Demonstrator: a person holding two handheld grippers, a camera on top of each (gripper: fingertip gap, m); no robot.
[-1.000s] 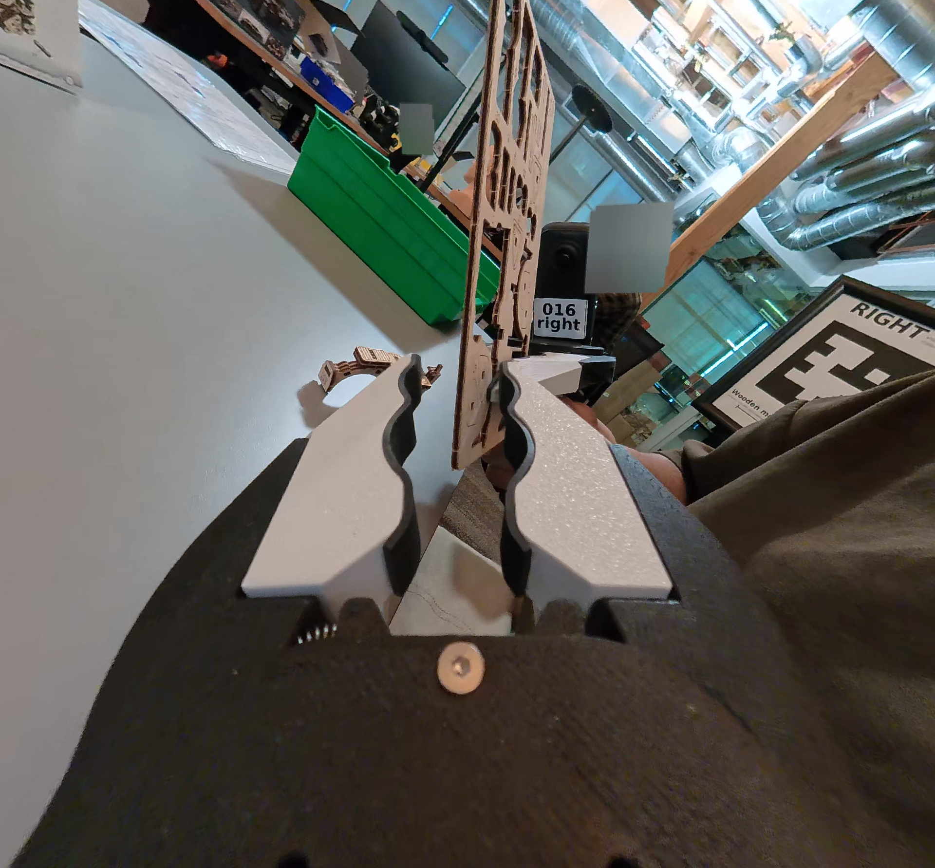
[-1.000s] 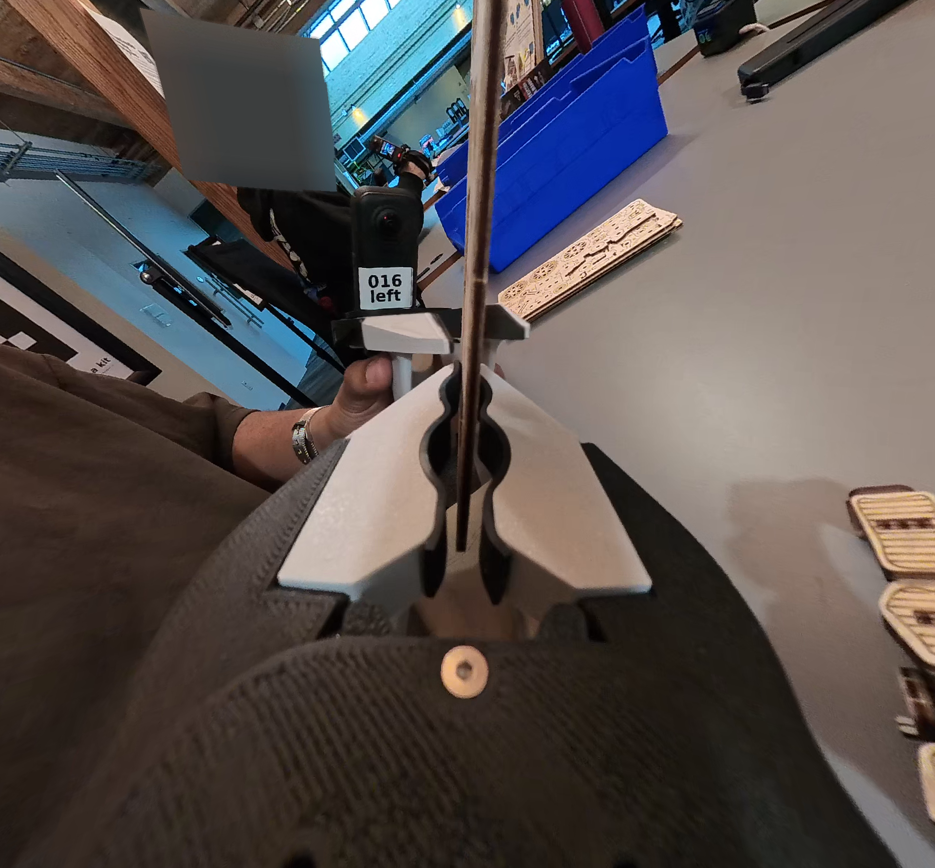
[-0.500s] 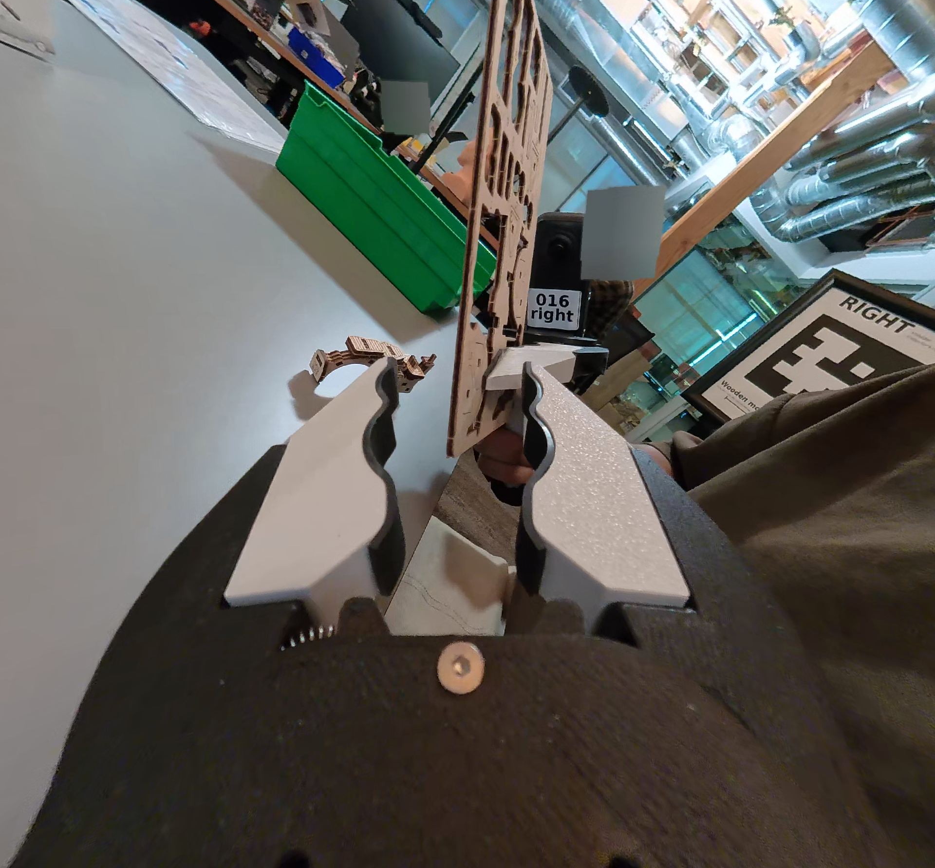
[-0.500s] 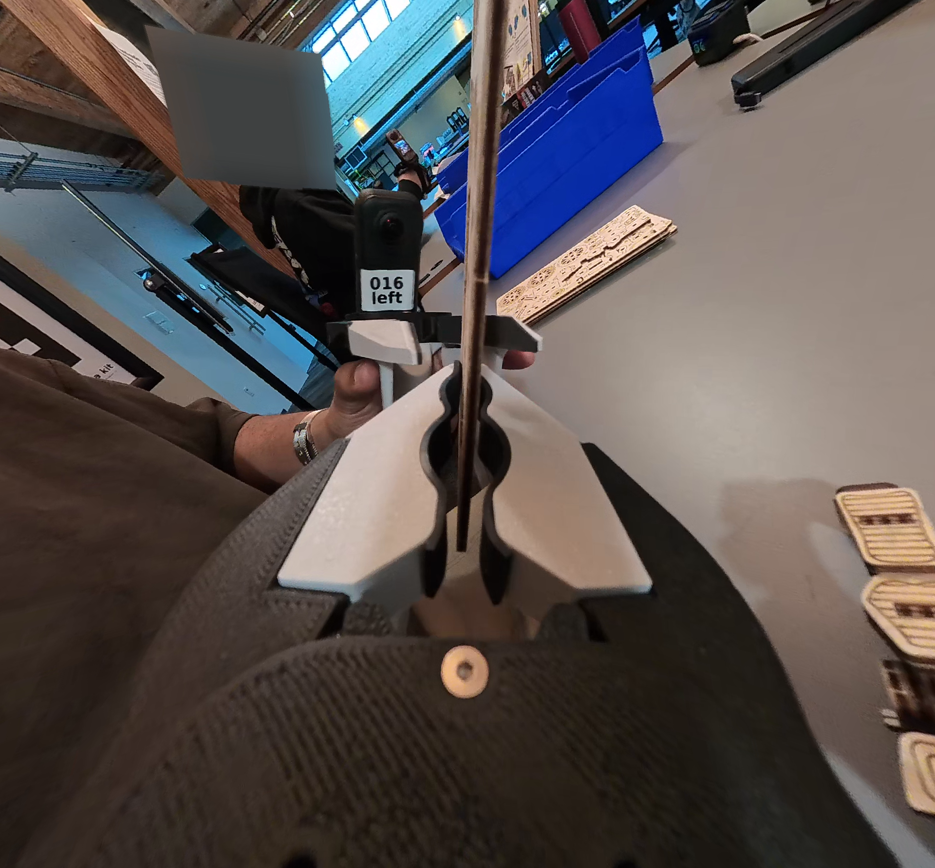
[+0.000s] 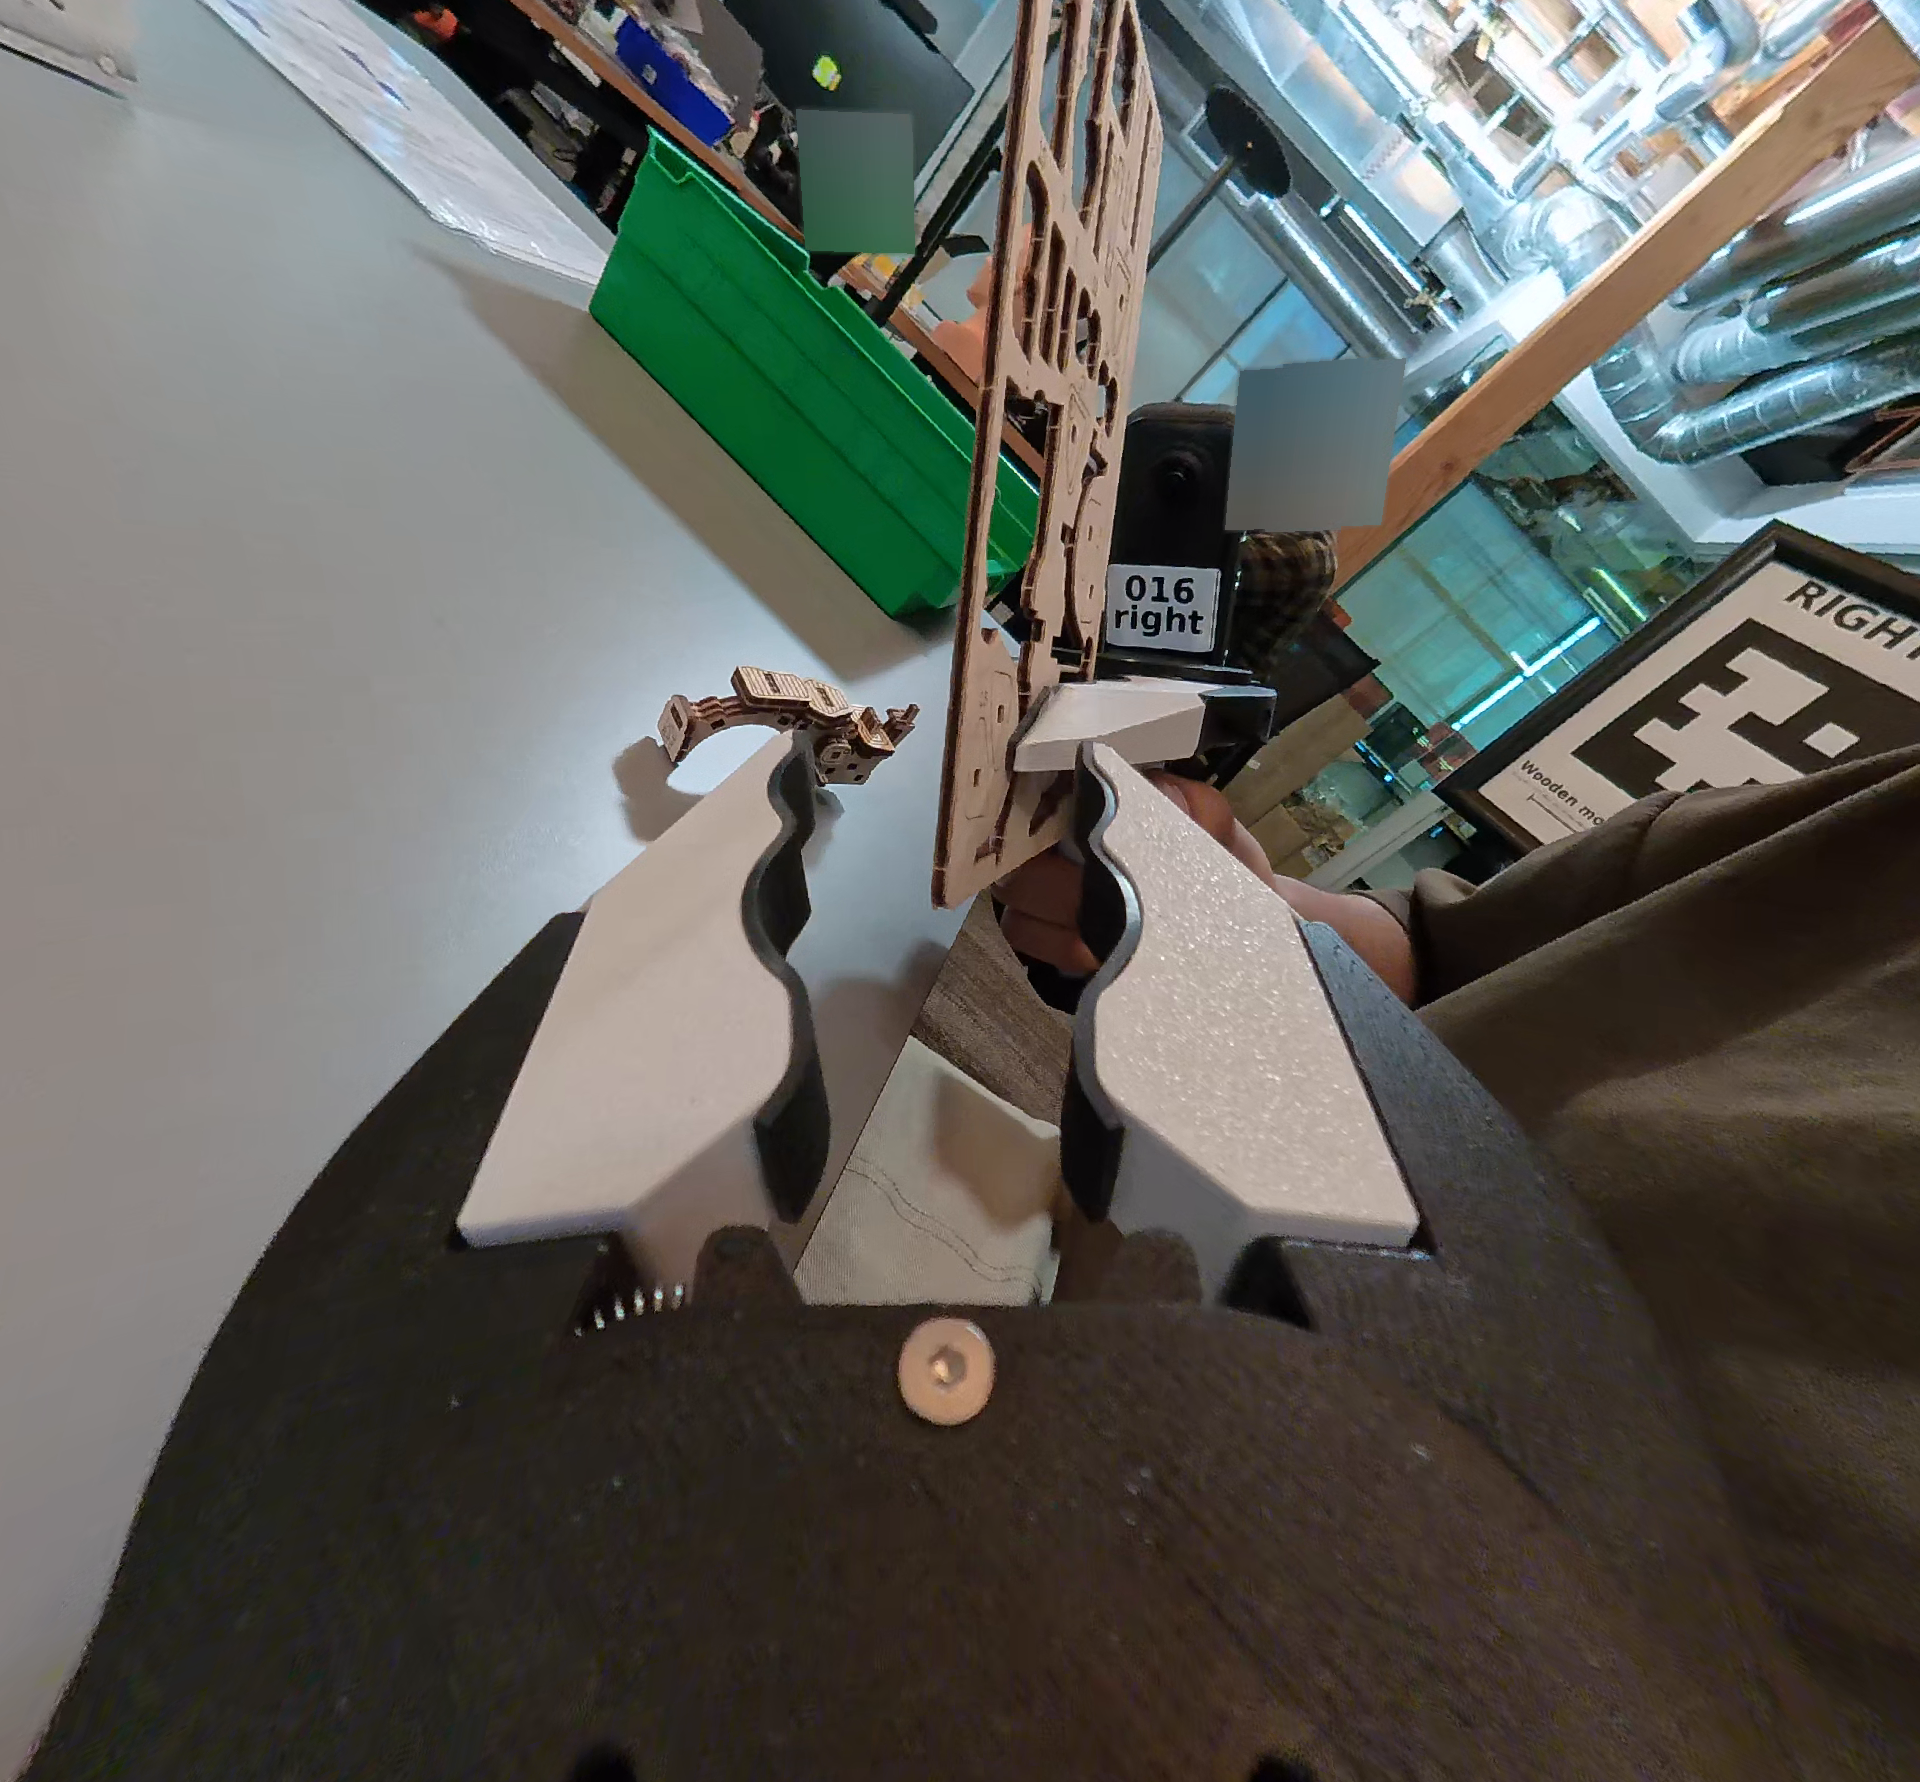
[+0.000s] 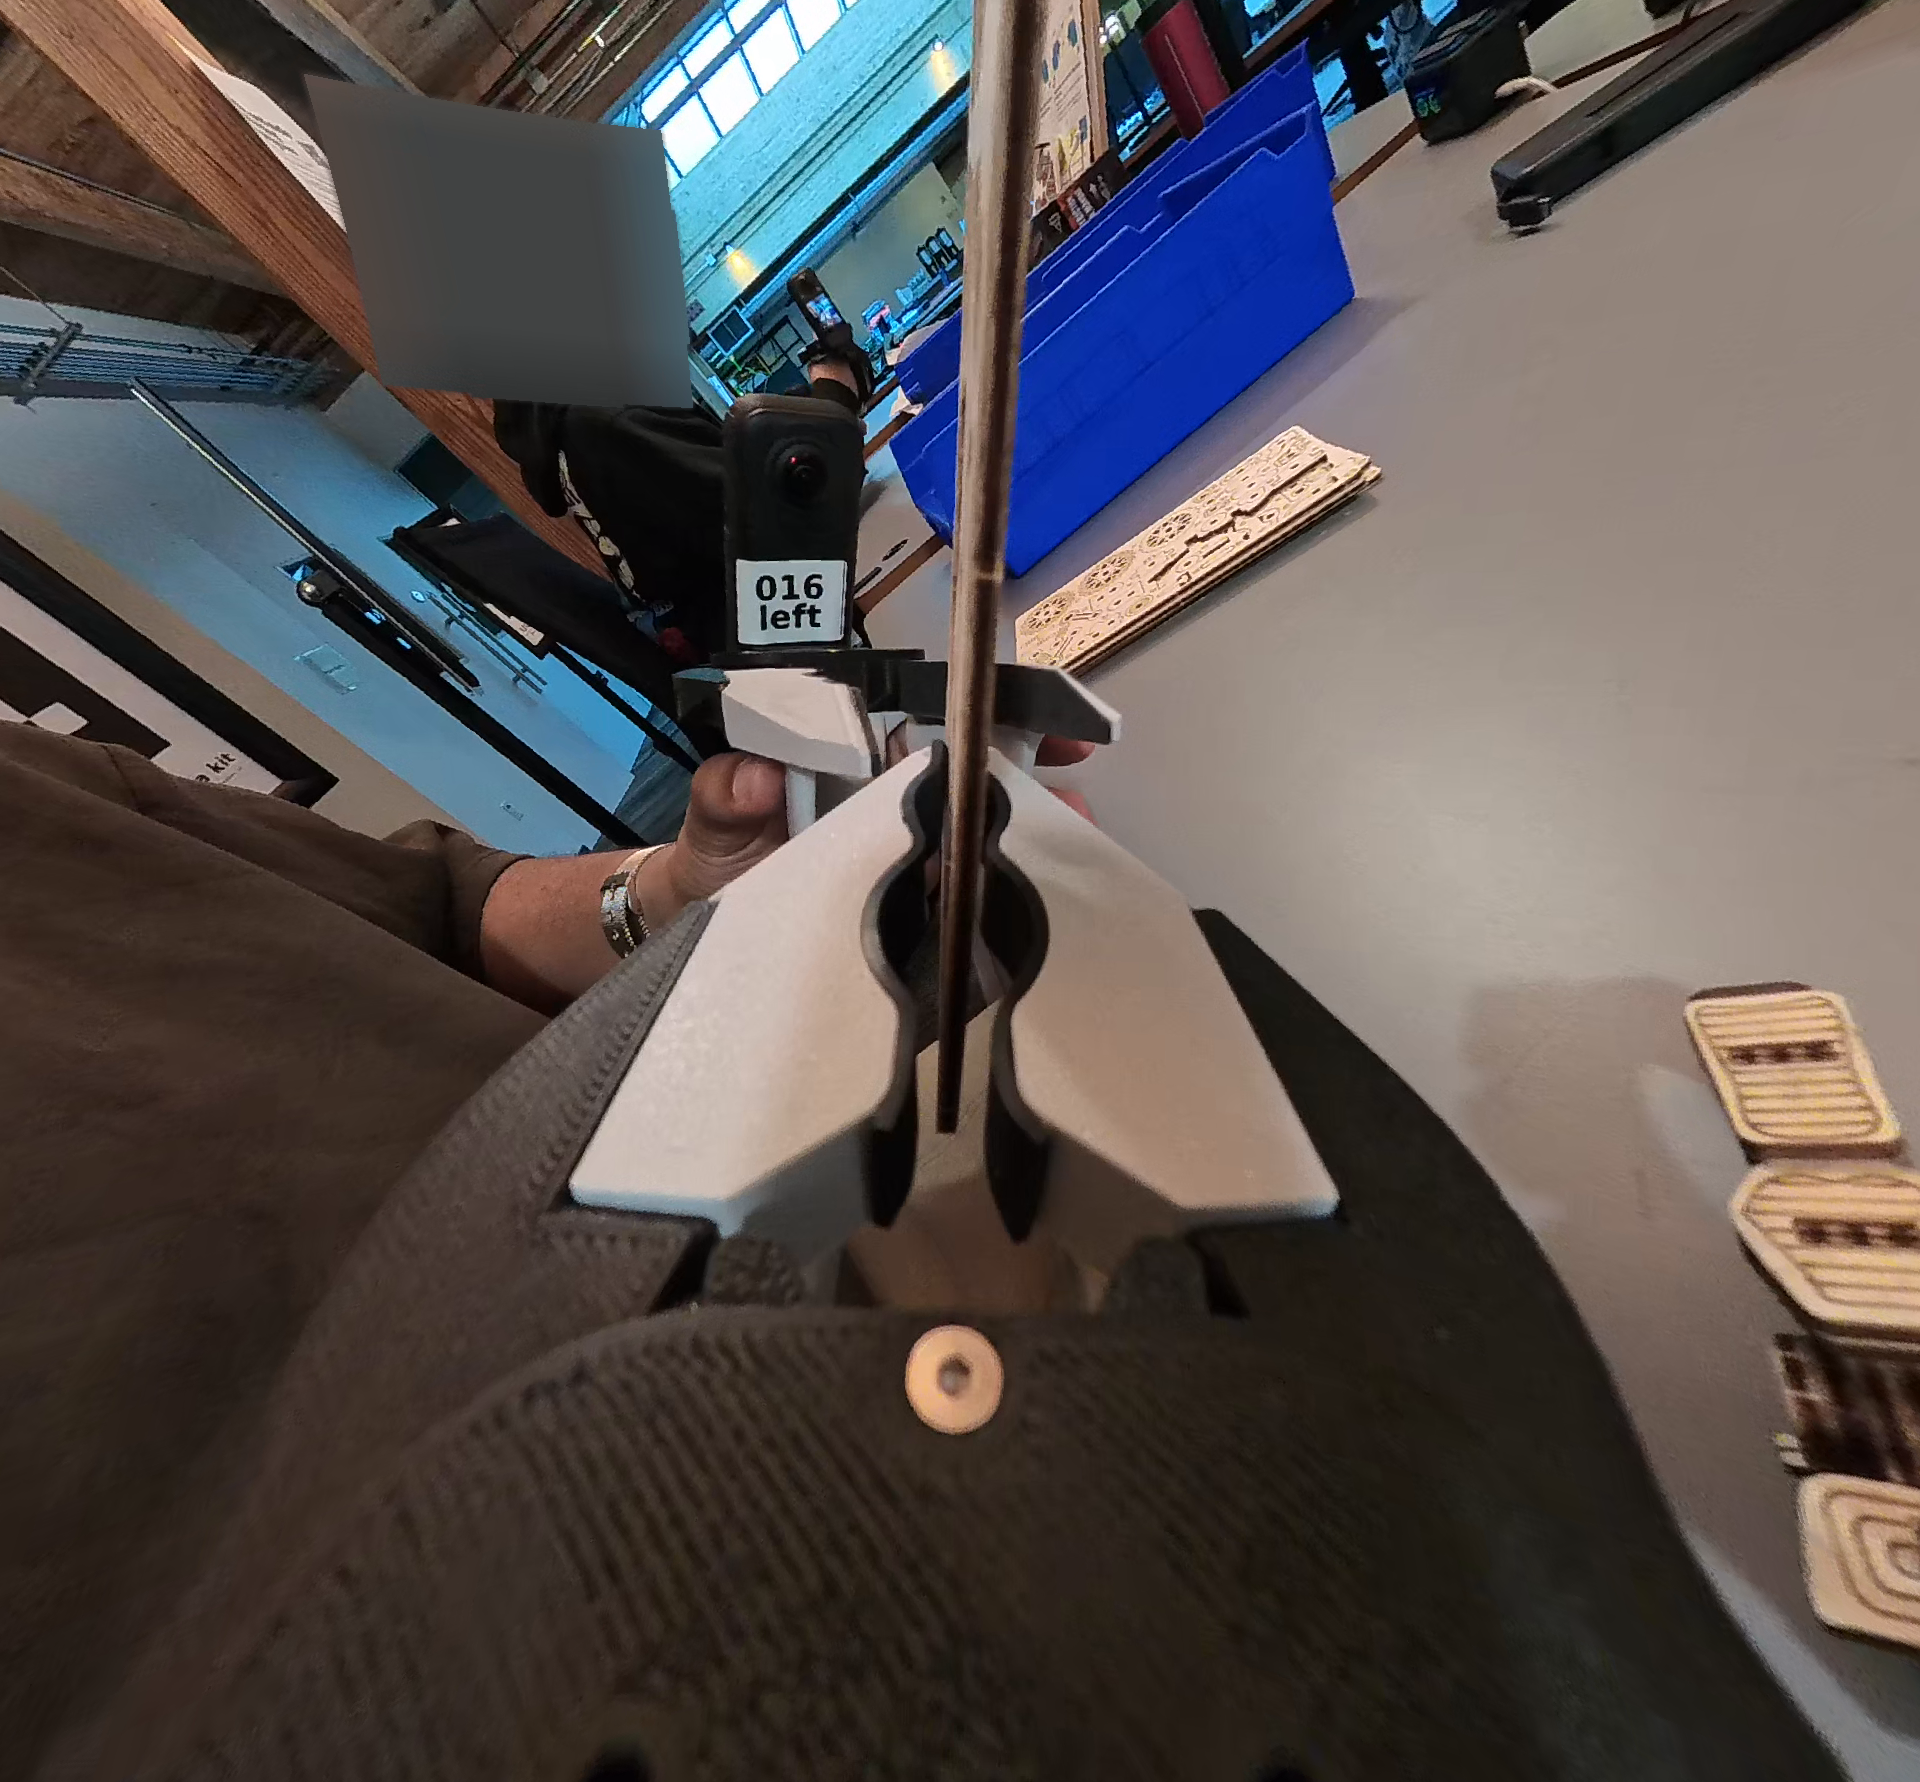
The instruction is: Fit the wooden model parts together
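My right gripper (image 6: 958,771) is shut on a thin laser-cut wooden sheet (image 6: 987,278) and holds it upright, edge-on to its camera. The same sheet (image 5: 1070,298) shows in the left wrist view as a tall cut-out panel with the right gripper (image 5: 1049,745) clamped on its lower edge. My left gripper (image 5: 940,766) is open, its jaws wide apart on either side of the sheet's bottom corner, not touching it. In the right wrist view the left gripper (image 6: 914,693) sits just beyond the sheet. A small curved wooden assembly (image 5: 790,709) lies on the grey table (image 5: 260,589).
A green bin (image 5: 800,423) stands behind the assembly. A blue bin (image 6: 1143,319) and a stack of wooden sheets (image 6: 1195,548) lie far right. Several small popped-out wooden pieces (image 6: 1787,1072) lie at the right edge. The person's sleeve (image 6: 208,1005) fills the near side. Both grippers' tips are close together, under 4 cm apart.
The left gripper's jaws have opened wider, from close around the sheet's lower edge to well apart. The right gripper has kept its hold on the sheet.
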